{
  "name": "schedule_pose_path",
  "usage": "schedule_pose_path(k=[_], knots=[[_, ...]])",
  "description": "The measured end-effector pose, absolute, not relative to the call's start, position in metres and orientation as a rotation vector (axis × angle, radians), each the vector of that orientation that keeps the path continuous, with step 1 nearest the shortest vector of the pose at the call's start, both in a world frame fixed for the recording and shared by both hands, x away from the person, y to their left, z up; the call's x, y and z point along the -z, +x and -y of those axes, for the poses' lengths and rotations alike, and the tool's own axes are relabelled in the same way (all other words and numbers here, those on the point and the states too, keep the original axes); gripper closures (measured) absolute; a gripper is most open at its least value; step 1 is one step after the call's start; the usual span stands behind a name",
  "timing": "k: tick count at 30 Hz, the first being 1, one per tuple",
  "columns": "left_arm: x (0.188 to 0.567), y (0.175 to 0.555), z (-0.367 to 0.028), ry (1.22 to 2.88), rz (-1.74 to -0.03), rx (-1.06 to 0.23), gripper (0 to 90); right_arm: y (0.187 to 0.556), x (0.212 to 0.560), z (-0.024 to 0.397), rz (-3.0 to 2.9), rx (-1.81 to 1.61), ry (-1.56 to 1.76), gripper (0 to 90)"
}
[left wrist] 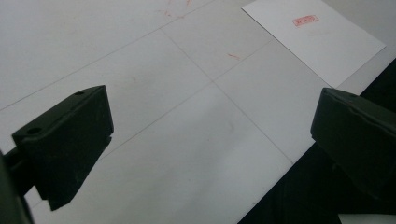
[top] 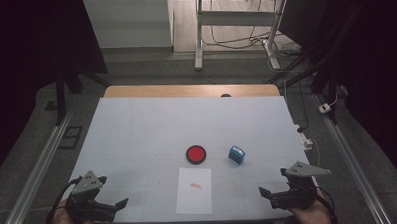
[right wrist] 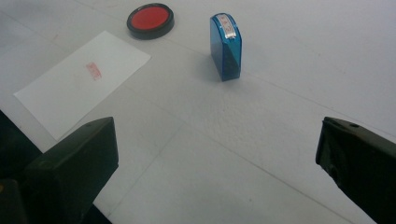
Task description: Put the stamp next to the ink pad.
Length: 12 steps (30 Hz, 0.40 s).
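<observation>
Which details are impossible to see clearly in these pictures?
- Red stamp mark on the paper sheet: its text is too small, blurred in every view.
- Blue stamp: its underside is hidden against the table.
- Paper's near corner: cut off by the left gripper view's jaw.

My left gripper (top: pixel 120 204) sits at seven o'clock, jaws spread wide and holding nothing; my right gripper (top: pixel 265 193) sits at five o'clock, likewise agape (both hands low, pointing inward).
</observation>
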<state>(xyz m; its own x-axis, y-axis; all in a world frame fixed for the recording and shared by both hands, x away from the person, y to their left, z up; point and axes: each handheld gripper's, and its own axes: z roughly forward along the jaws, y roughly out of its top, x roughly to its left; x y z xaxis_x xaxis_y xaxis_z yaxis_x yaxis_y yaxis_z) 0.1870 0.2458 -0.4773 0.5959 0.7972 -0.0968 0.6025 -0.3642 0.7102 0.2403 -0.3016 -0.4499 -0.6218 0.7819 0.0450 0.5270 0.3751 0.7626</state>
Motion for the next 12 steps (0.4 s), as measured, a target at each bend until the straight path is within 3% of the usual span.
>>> schedule_pose_path(k=[12], knots=[[0.4773,0.1890,-0.2458,2.090,-1.123,-0.332,0.0,0.2339,0.4522,0.3087,-2.303,-1.069,1.184,0.0]])
